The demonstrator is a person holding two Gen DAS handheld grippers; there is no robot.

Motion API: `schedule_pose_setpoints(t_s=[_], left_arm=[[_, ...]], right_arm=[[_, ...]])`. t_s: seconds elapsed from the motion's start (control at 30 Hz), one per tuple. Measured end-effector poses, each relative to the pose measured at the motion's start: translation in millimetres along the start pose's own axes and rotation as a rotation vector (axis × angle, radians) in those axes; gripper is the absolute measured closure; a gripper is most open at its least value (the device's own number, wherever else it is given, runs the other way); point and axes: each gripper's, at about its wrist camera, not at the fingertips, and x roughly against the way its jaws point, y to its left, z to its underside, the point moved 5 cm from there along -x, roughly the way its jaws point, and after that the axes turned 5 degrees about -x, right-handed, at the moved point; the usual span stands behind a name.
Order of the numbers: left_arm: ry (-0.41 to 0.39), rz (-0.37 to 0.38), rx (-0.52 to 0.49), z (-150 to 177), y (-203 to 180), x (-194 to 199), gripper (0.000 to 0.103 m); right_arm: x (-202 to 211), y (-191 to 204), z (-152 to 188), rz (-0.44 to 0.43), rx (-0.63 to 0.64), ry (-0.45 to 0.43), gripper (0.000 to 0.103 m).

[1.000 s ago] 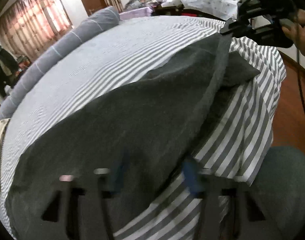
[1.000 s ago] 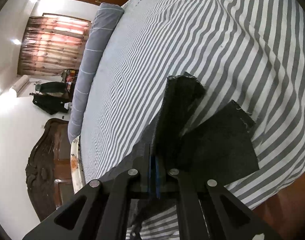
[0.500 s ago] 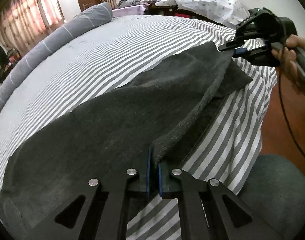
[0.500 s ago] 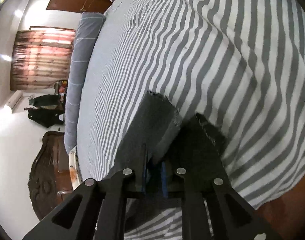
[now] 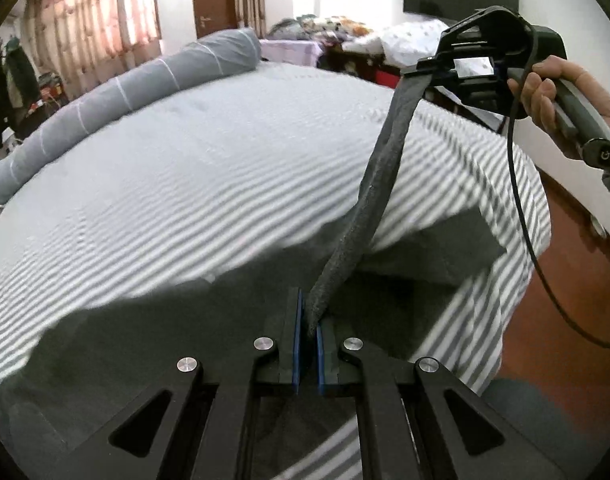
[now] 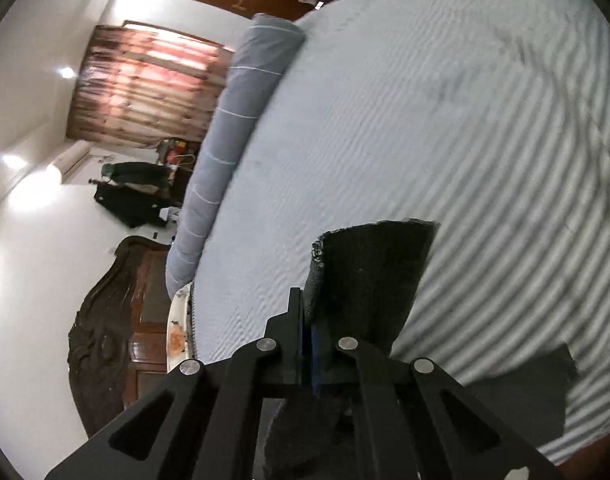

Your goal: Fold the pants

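pants (image 5: 369, 200) dark grey, edge pulled up off the striped bed (image 5: 185, 184) into a taut band between both grippers, rest of the cloth draped on the near side of the bed. left gripper (image 5: 308, 344) jaws clamped narrow on the near end of the band. right gripper (image 6: 307, 344) jaws pinched on the other end, a flap of cloth standing above them; from the left wrist view it is raised over the bed's far corner, hand (image 5: 553, 92) on its handle. grey bolster (image 5: 125, 92) along the far bed edge, curtains (image 5: 93, 32) behind.
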Motion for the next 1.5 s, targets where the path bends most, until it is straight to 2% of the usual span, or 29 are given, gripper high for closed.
schedule_pose_setpoints(t_s=[0.13, 0.2, 0.4, 0.47, 0.6, 0.73, 0.77, 0.83, 0.87, 0.9, 1.0, 1.13, 1.3, 1.4, 1.5], left_arm=[[-0.029, -0.027, 0.032, -15.4, 18.8, 5.0, 0.097], [-0.027, -0.030, 0.045, -18.2, 22.9, 3.1, 0.097], [0.035, -0.017, 0.027, -10.9, 12.1, -21.7, 0.097], [0.047, -0.015, 0.028, -8.3, 10.2, -27.6, 0.097], [0.045, -0.006, 0.054, -7.5, 15.9, -32.0, 0.097], [0.052, 0.014, 0.171, -2.5, 40.7, -36.8, 0.097], [0.055, 0.016, 0.201, -0.8, 47.2, -38.5, 0.097], [0.057, 0.019, 0.275, 3.5, 64.8, -42.5, 0.097], [0.057, 0.022, 0.308, 5.3, 72.1, -44.4, 0.097], [0.060, 0.021, 0.347, 7.5, 81.4, -47.2, 0.097], [0.063, 0.010, 0.423, 12.8, 105.6, -54.4, 0.097], [0.061, -0.006, 0.458, 16.3, 123.8, -59.6, 0.097], [0.058, 0.015, 0.517, 22.4, 136.9, -66.1, 0.097], [0.036, 0.022, 0.555, 21.9, 140.6, -62.5, 0.097], [0.021, 0.021, 0.583, 19.8, 144.3, -58.3, 0.097]], right_arm=[[-7.0, 25.0, -8.6, -0.001, 0.041, -0.010, 0.099], [-9.6, 22.3, -11.1, 0.009, 0.040, -0.012, 0.099], [-20.4, -45.1, -10.9, 0.141, -0.041, 0.006, 0.099], [-23.4, -55.9, -10.3, 0.154, -0.050, 0.013, 0.099], [-41.5, -50.1, -15.5, 0.127, -0.031, 0.025, 0.099], [-68.9, -31.7, -20.2, 0.102, 0.004, 0.042, 0.095], [-76.5, -28.7, -20.9, 0.103, 0.006, 0.056, 0.091], [-88.8, -26.0, -21.5, 0.128, 0.013, 0.070, 0.076], [-90.7, -26.7, -22.0, 0.133, 0.016, 0.079, 0.064], [-91.7, -26.5, -20.4, 0.135, 0.022, 0.086, 0.063], [-80.8, -32.8, -11.4, 0.149, 0.052, 0.092, 0.063], [-39.0, -60.0, 19.7, 0.176, 0.071, 0.120, 0.063], [28.7, -128.4, 78.0, 0.248, -0.046, 0.143, 0.063], [53.8, -162.3, 100.9, 0.278, -0.133, 0.130, 0.063], [68.0, -188.5, 112.9, 0.265, -0.224, 0.102, 0.064]])
